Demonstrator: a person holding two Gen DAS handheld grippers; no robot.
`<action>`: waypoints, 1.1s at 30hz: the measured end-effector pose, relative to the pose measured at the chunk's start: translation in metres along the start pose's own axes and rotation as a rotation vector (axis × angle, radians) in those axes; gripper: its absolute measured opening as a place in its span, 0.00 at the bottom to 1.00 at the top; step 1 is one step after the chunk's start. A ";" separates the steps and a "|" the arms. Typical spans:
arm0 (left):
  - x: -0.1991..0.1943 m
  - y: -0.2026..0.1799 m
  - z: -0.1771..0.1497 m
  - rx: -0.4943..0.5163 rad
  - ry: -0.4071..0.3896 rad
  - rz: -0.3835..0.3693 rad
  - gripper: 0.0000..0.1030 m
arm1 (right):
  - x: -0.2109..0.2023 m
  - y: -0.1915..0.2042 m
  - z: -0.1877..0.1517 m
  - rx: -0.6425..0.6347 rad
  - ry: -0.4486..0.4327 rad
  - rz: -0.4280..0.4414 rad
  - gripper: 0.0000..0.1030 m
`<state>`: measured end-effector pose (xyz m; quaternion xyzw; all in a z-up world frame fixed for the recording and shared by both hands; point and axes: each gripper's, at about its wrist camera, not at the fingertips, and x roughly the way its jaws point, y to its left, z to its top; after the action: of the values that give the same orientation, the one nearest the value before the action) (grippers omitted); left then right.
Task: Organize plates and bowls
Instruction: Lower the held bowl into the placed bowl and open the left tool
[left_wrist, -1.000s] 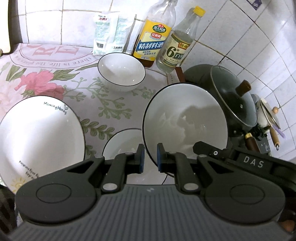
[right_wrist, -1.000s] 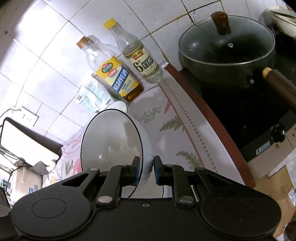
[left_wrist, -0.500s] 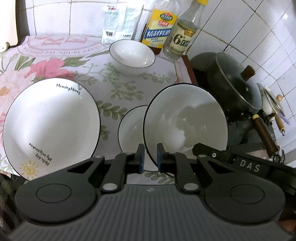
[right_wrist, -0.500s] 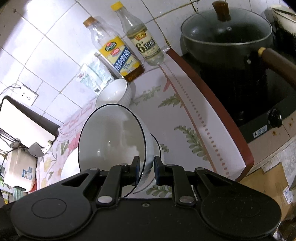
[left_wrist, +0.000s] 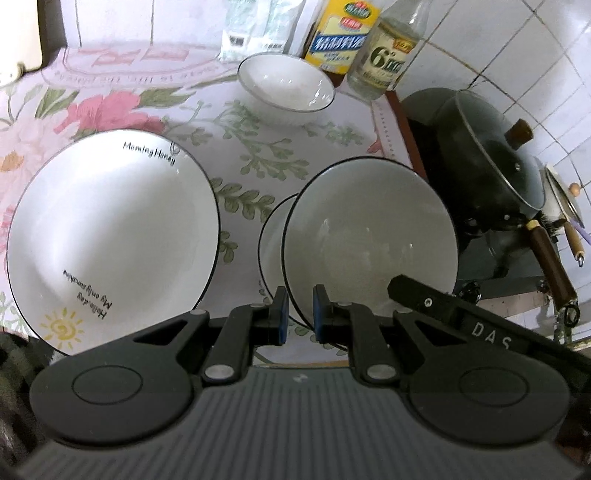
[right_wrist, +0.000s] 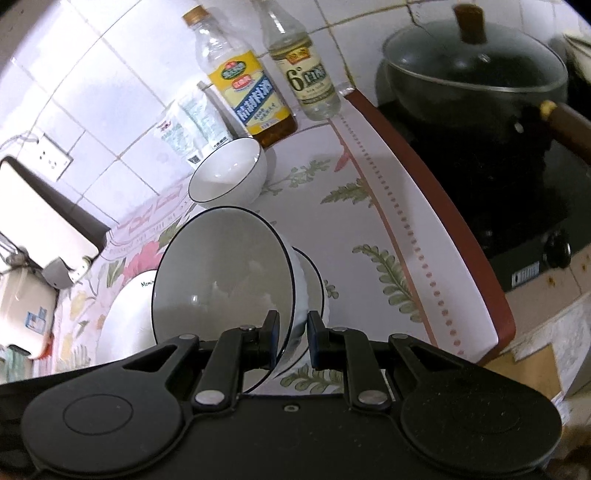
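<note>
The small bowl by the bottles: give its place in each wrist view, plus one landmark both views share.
Left wrist view: the small bowl stands top centre on the floral cloth, just in front of the yellow-label bottle.
Right wrist view: the small bowl sits left of centre in the upper half, below and left of the same bottle.
Shared landmark: the lidded black pot, at the right in both.
</note>
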<state>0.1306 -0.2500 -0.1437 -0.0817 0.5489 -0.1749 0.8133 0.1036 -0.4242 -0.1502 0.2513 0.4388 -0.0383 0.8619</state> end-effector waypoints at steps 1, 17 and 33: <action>0.002 0.002 0.001 -0.010 0.008 -0.002 0.11 | 0.002 0.003 0.001 -0.020 -0.001 -0.011 0.19; 0.016 0.008 0.007 -0.051 0.070 -0.005 0.12 | 0.013 0.023 -0.002 -0.222 -0.039 -0.107 0.19; 0.027 0.009 0.007 -0.080 0.113 0.027 0.14 | 0.025 0.044 -0.015 -0.460 -0.084 -0.208 0.20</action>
<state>0.1483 -0.2522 -0.1670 -0.0969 0.6014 -0.1462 0.7795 0.1208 -0.3745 -0.1595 0.0001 0.4234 -0.0365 0.9052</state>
